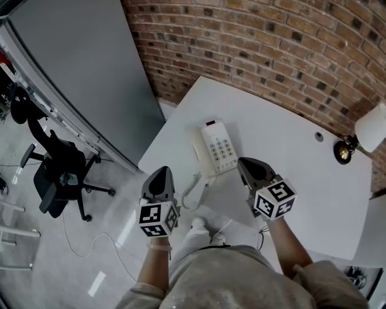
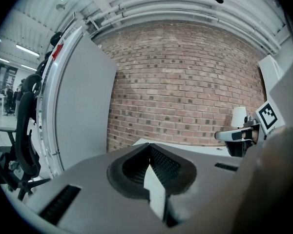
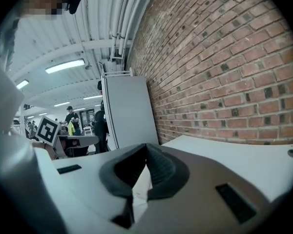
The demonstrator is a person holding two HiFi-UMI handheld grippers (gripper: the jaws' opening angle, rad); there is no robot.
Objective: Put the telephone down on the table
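Note:
A white telephone (image 1: 217,147) lies flat on the white table (image 1: 296,166), its handset (image 1: 200,153) resting along its left side. The coiled cord (image 1: 194,192) trails off toward the table's near edge. My left gripper (image 1: 161,171) hovers shut and empty at the near left edge of the table, short of the cord. On the other side, my right gripper (image 1: 244,163) is also shut and empty, just right of the phone's near corner. Neither touches the phone. Both gripper views show closed jaws with nothing between them, left gripper (image 2: 149,148) and right gripper (image 3: 146,148), and no phone.
A small desk lamp (image 1: 365,132) stands at the table's far right, near a cable hole (image 1: 319,135). A brick wall (image 1: 276,37) backs the table. A grey partition (image 1: 83,63) stands to the left, with an office chair (image 1: 58,172) on the floor below.

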